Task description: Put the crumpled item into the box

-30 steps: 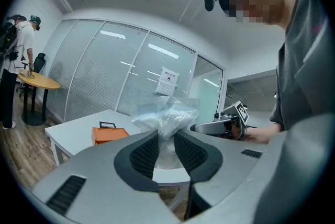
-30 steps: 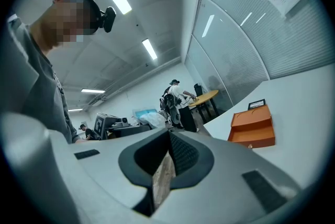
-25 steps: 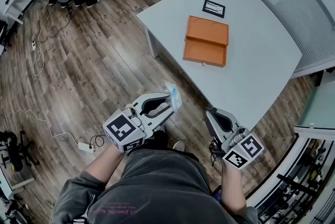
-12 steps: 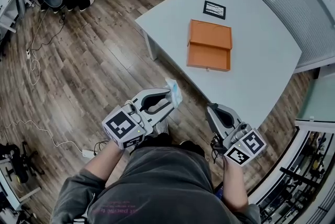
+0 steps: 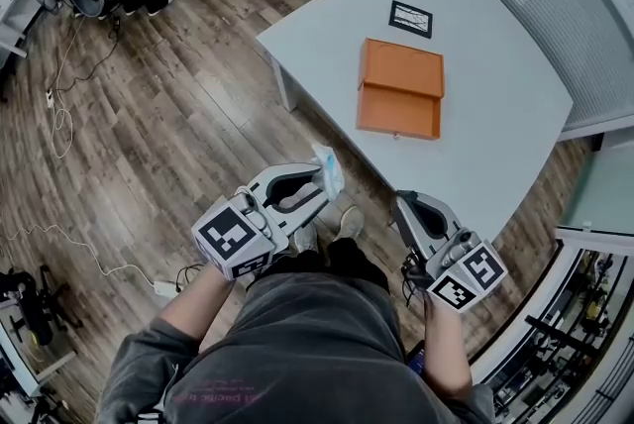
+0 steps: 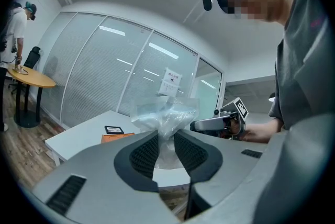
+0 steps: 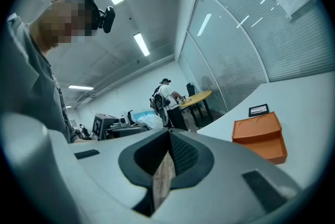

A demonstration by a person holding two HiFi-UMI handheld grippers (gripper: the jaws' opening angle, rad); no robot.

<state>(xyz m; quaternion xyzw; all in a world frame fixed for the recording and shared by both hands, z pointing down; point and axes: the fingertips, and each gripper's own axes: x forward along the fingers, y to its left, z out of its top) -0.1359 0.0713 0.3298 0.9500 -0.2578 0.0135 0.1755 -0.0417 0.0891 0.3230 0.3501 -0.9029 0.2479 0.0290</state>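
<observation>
The crumpled item is a clear plastic bag (image 5: 328,170), bunched up and sticking out past the tips of my left gripper (image 5: 319,184), which is shut on it. In the left gripper view the bag (image 6: 166,113) is pinched between the ribbed pads (image 6: 144,152). The orange box (image 5: 400,87) lies open on the white table (image 5: 495,125), ahead of both grippers and apart from them. My right gripper (image 5: 401,204) hovers near the table's front edge with its jaws closed together and nothing in them. From the right gripper view the box (image 7: 260,136) is at the right.
A black-framed card (image 5: 410,18) lies on the table behind the box. Wooden floor (image 5: 178,115) with cables (image 5: 59,115) spreads to the left. A person (image 7: 166,97) stands by a round yellow table (image 7: 196,97) far off. Glass walls run behind the table.
Both grippers have moved forward toward the table, the bag still in the left one. The box sits a little lower and nearer in the head view. A shoe now shows below.
</observation>
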